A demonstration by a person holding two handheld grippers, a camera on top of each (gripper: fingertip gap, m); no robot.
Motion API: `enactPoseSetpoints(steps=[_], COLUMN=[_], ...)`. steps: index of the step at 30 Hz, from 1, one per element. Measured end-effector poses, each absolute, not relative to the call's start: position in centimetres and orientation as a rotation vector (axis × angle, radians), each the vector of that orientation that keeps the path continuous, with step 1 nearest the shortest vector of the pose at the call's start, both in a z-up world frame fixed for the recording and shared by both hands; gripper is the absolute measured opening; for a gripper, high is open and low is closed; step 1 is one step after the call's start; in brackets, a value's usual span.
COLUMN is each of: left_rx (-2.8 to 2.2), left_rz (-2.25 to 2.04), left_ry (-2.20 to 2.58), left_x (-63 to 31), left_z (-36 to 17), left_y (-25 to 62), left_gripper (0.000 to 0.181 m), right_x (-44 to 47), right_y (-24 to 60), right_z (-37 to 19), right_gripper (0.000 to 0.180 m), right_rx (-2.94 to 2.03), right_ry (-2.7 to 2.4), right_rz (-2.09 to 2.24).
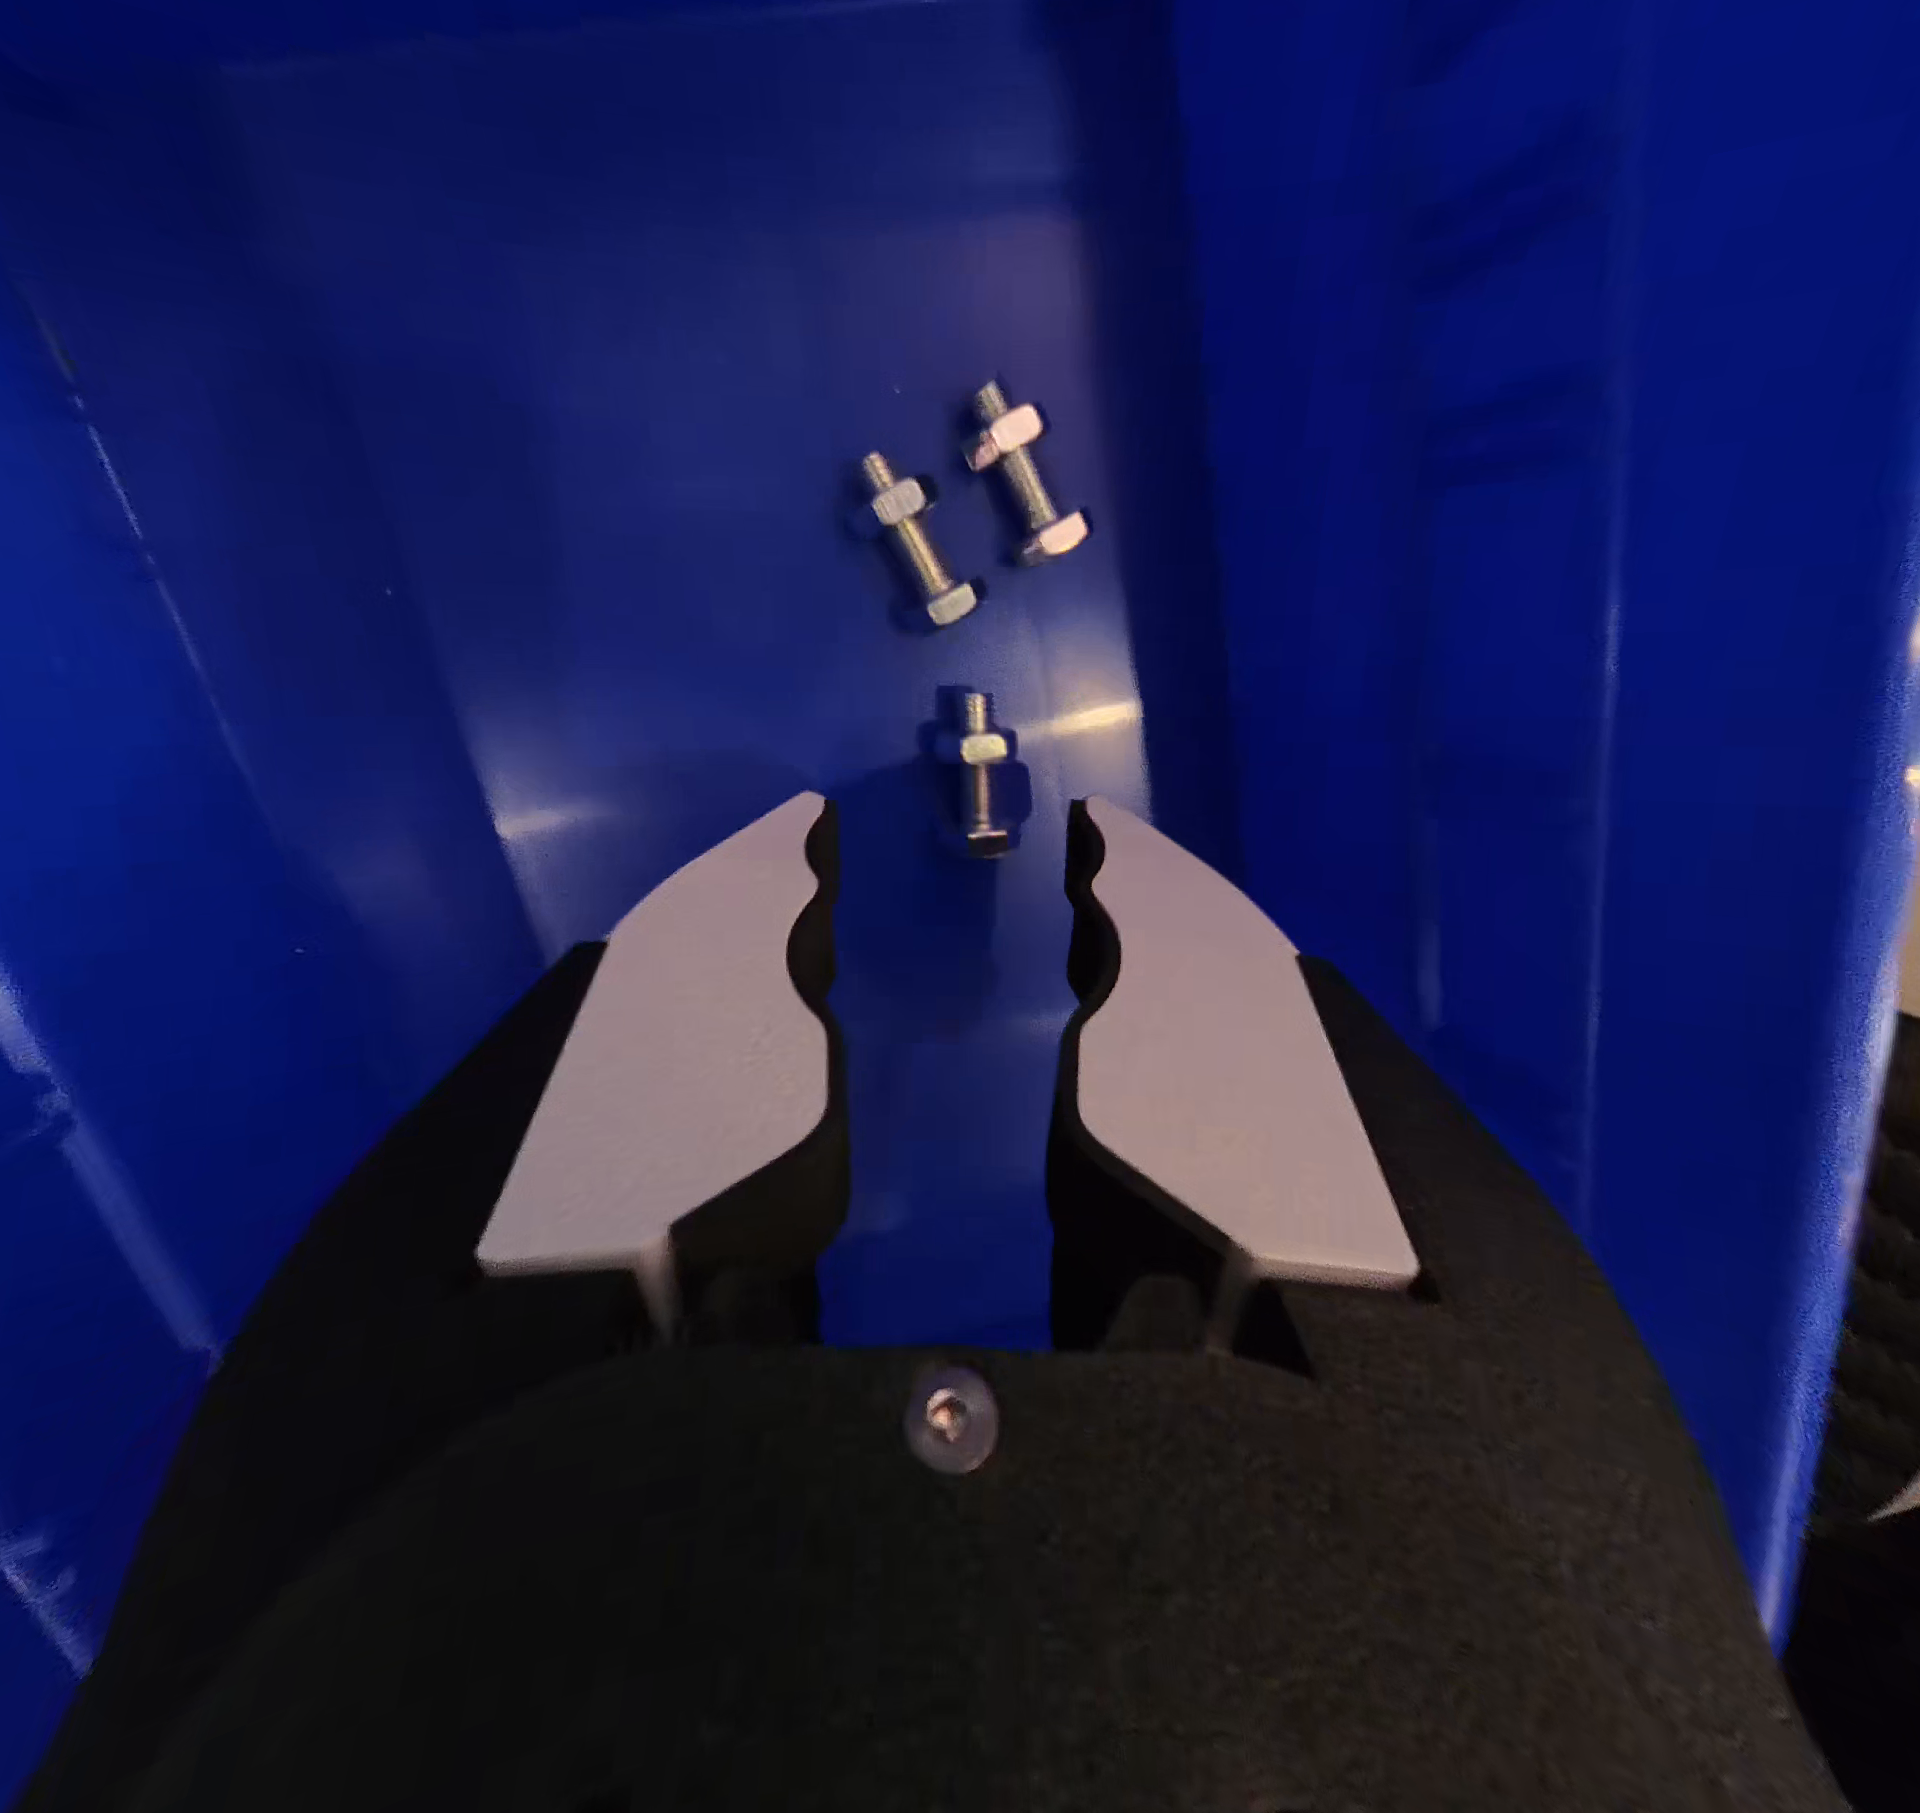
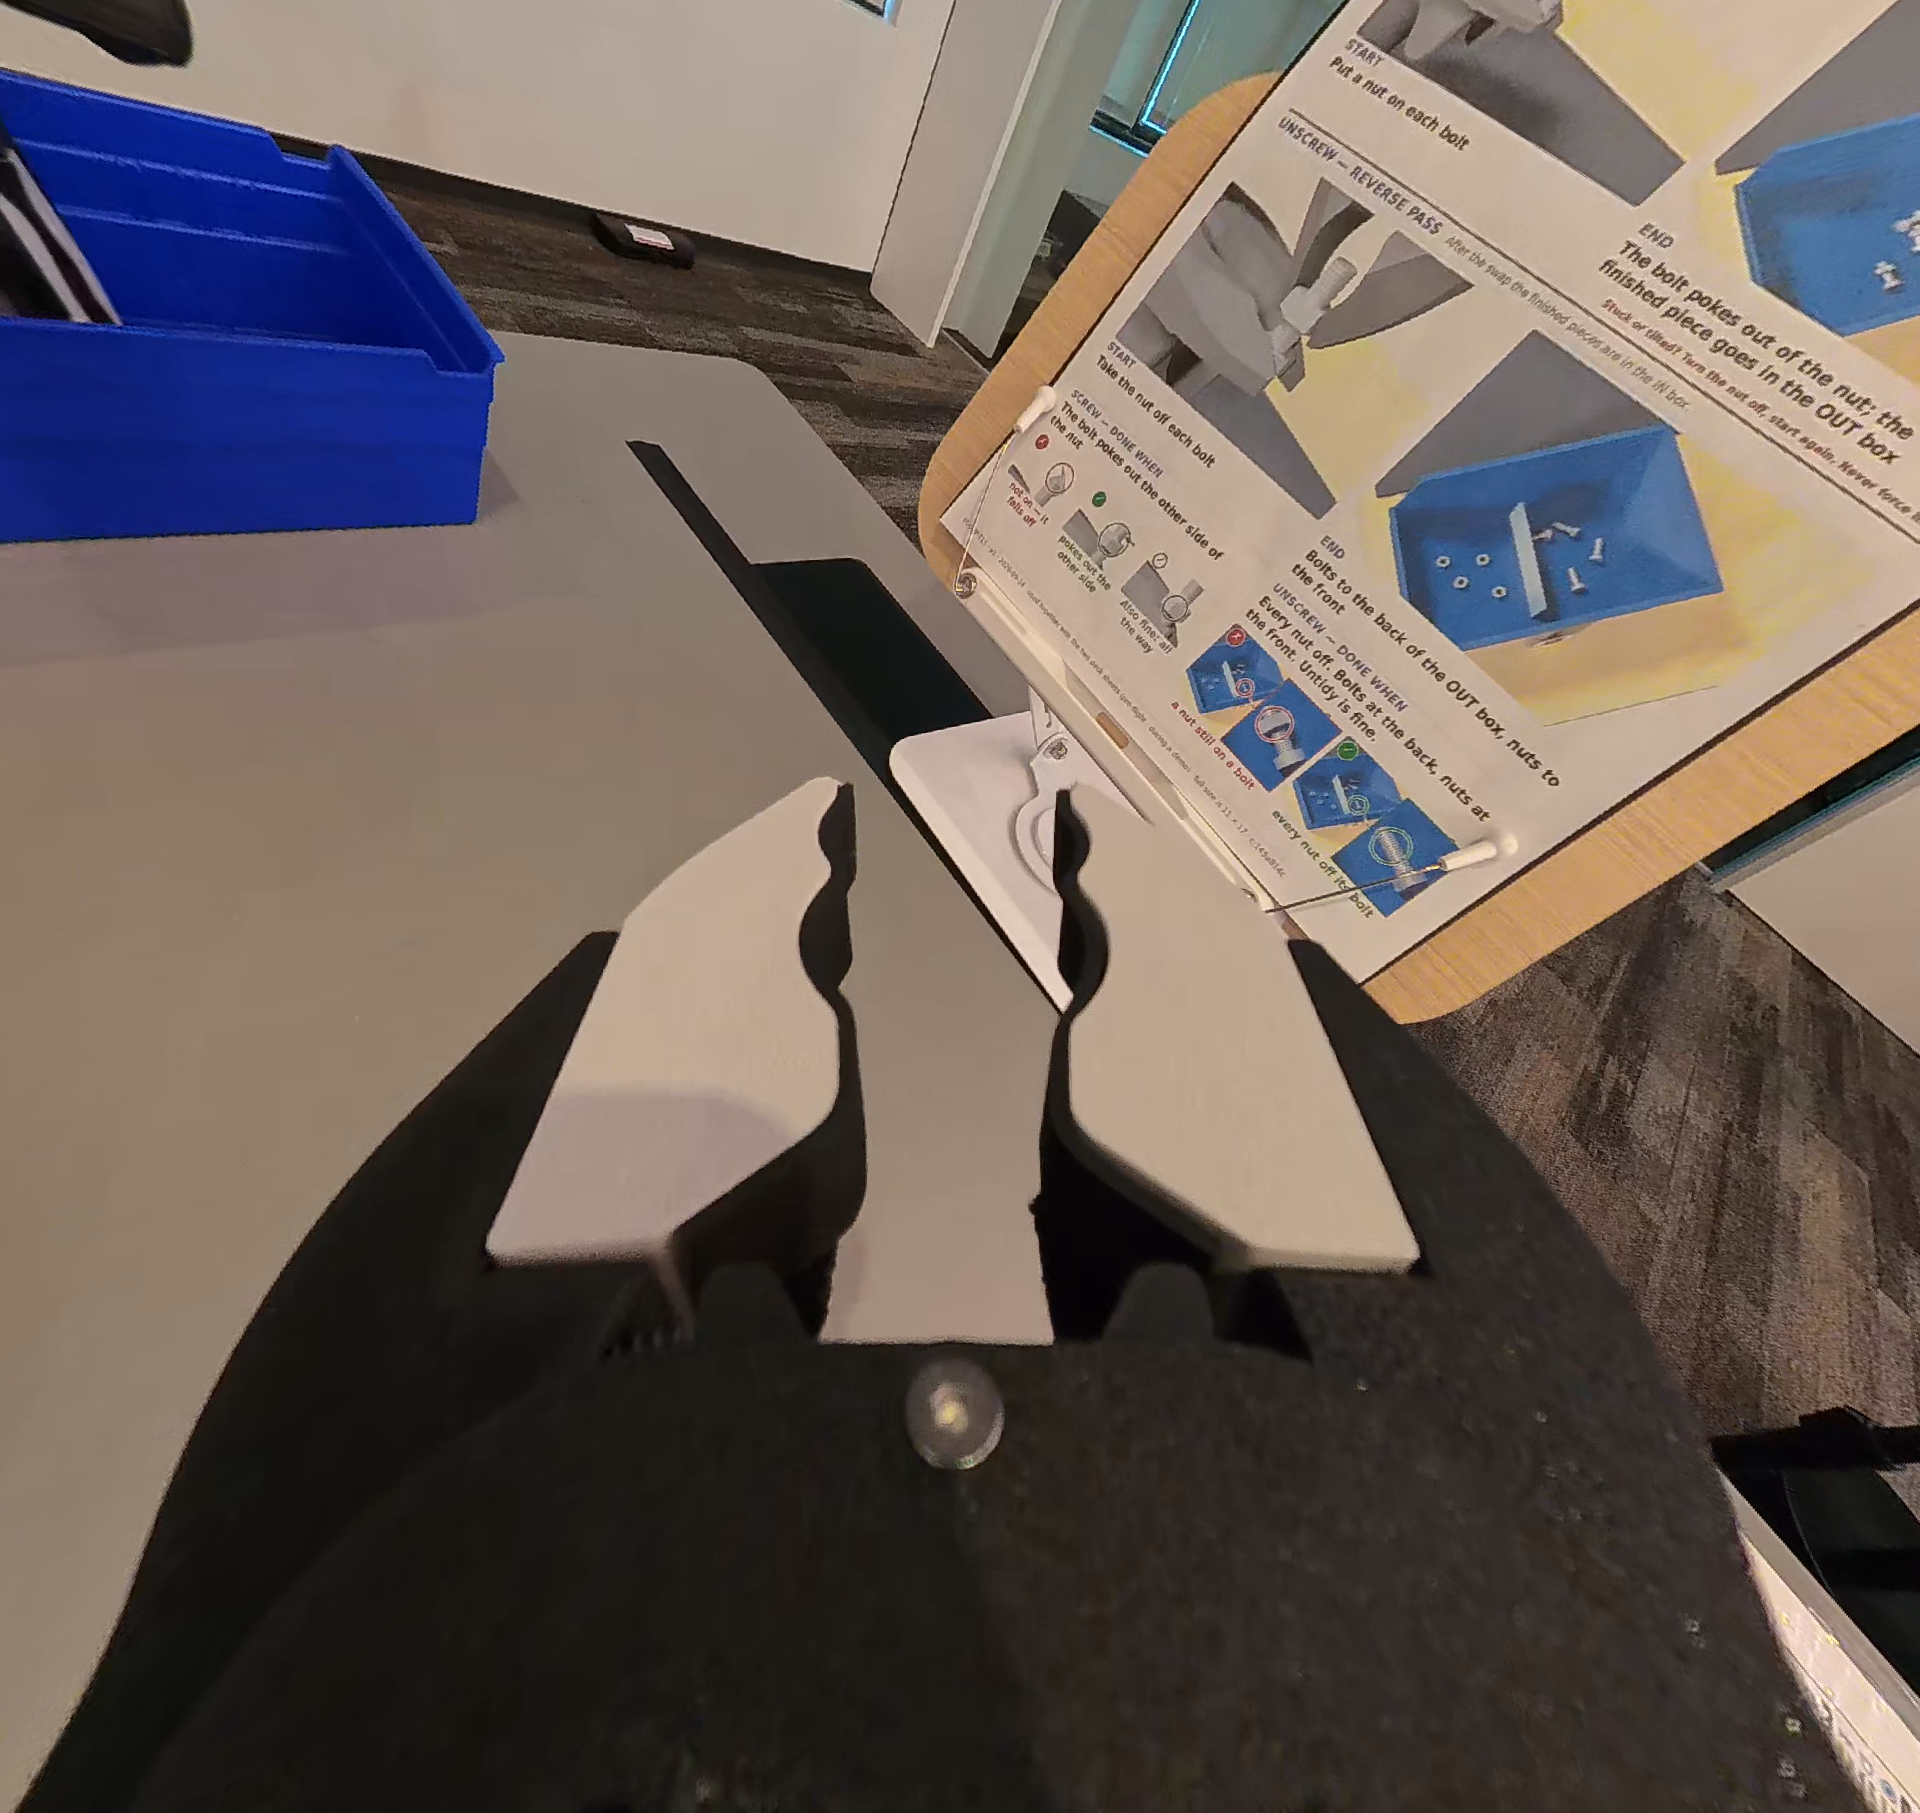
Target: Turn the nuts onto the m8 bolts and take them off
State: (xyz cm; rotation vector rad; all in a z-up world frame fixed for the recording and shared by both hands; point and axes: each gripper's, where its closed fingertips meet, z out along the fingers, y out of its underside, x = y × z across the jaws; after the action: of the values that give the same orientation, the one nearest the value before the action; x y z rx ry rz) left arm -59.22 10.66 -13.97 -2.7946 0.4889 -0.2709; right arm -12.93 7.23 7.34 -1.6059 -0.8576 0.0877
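Left wrist view. A blue bin (image 1: 520,516) is filling the frame, its floor lying ahead of the left gripper (image 1: 948,807), whose grey fingers (image 1: 717,984) are standing moderately apart and holding nothing. Three bolts, each carrying a nut, are lying on the bin floor. The near bolt (image 1: 979,787) is sitting just beyond the fingertips, in line with the gap; its long axis is running 12 to 6 o'clock, head toward 6, threaded tip toward 12. The left bolt (image 1: 914,545) and the right bolt (image 1: 1027,473) are lying side by side farther off at 12 o'clock, nearly parallel, each axis running from about 11 to 5 o'clock, heads at the 5 o'clock end. On all three, the nut (image 1: 982,749) is sitting near the tip with thread poking past it.

Right wrist view. The right gripper (image 2: 951,807) is hovering over a grey table (image 2: 312,828), jaws likewise apart and empty. A second blue bin (image 2: 260,413) is standing at 10 o'clock; an instruction sheet (image 2: 1507,413) on a wooden board (image 2: 1039,309) is leaning at 2 o'clock.
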Motion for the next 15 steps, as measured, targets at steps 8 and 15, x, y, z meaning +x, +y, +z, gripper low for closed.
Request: enactPoseSetpoints(steps=[8,15], left_rx=[-2.827,-2.820], left_rz=[-0.151,-0.057], left_ry=[0.548,0.620], left_x=[-59.5,-59.7], left_z=[-15.2,-15.4], left_y=[11.0,11.1], left_gripper=[0.040,0.022], right_x=[-12.4,-12.2], right_y=[7.3,7.3], right_z=[7.3,7.5], right_gripper=[0.035,0.035], right_rx=[-1.613,-1.613], right_ry=[-0.849,-0.853], right_rz=[0.089,0.070])
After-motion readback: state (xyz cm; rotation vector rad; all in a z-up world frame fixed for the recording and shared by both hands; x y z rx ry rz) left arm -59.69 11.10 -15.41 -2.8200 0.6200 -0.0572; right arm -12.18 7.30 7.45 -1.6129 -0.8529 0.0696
